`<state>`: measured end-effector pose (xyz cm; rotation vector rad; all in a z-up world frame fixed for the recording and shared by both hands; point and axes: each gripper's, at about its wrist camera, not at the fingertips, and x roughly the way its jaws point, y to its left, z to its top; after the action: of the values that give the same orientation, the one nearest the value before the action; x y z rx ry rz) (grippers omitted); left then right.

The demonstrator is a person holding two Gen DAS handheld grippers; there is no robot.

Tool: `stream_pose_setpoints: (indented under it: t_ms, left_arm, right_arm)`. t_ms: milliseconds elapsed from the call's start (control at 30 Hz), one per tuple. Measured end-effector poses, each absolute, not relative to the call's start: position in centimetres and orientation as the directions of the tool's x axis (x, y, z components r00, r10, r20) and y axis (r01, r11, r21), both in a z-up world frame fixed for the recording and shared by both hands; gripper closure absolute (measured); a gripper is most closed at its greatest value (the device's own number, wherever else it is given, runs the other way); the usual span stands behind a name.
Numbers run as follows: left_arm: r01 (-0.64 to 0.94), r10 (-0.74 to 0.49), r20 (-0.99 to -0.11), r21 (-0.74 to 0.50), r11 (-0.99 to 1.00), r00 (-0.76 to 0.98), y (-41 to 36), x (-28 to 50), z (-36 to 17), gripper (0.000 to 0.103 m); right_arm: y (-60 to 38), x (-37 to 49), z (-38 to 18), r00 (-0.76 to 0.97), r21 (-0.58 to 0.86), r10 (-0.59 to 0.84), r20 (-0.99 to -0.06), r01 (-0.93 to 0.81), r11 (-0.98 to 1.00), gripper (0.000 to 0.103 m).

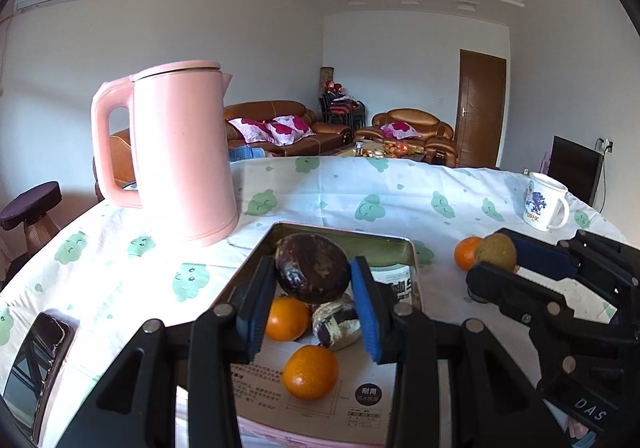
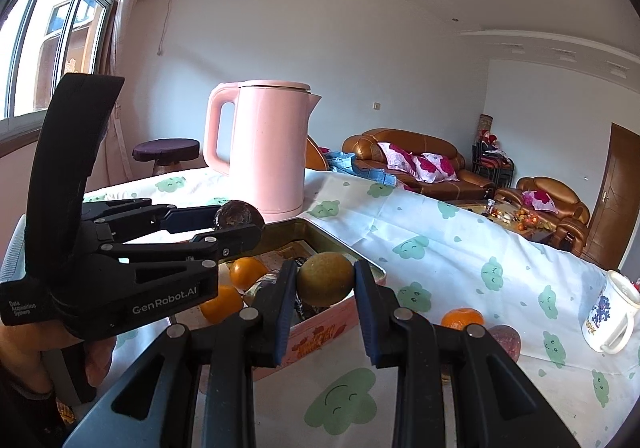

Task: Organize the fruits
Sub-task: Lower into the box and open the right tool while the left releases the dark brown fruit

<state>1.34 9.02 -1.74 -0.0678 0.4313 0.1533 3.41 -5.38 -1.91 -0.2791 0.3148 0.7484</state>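
The left hand-held gripper (image 1: 316, 288) is clamped on a dark, wrinkled round fruit (image 1: 312, 268), held above the metal tray (image 1: 400, 244) of oranges. Just right of it, the right hand-held gripper (image 2: 325, 290) grips a greenish-brown fruit (image 2: 325, 279) across its middle. Both fruits look light, firm and round, liable to roll once released.
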Motion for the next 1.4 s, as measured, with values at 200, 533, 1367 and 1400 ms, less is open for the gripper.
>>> stream_pose_setpoints:
  t_ms: [200,533,1367,1400]
  left_arm:
    - [-0.179,0.146,-0.448,-0.032,0.983,0.882,10.0,1.5,-2.1,0.063]
    - [-0.194,0.153,-0.489,-0.034,0.98,0.859,11.5,1.9,-2.6,0.063]
    - [-0.148,0.125,-0.588,0.01,0.989,0.799,11.9,3.3,-3.7,0.063]
    - [-0.149,0.126,-0.592,0.011,0.989,0.796,12.0,3.3,-3.8,0.063]
  right_arm:
    - [-4.0,3.7,-2.3,0.669,-0.134,0.63,-0.394,-0.72,0.681,0.072]
    - [-2.3,3.7,-2.9,0.643,-0.137,0.637,-0.425,-0.741,0.657,0.072]
    - [-0.2,4.8,-4.1,0.577,-0.128,0.624,-0.527,-0.779,0.613,0.072]
    - [0.0,4.8,-4.3,0.572,-0.128,0.621,-0.537,-0.782,0.61,0.072]
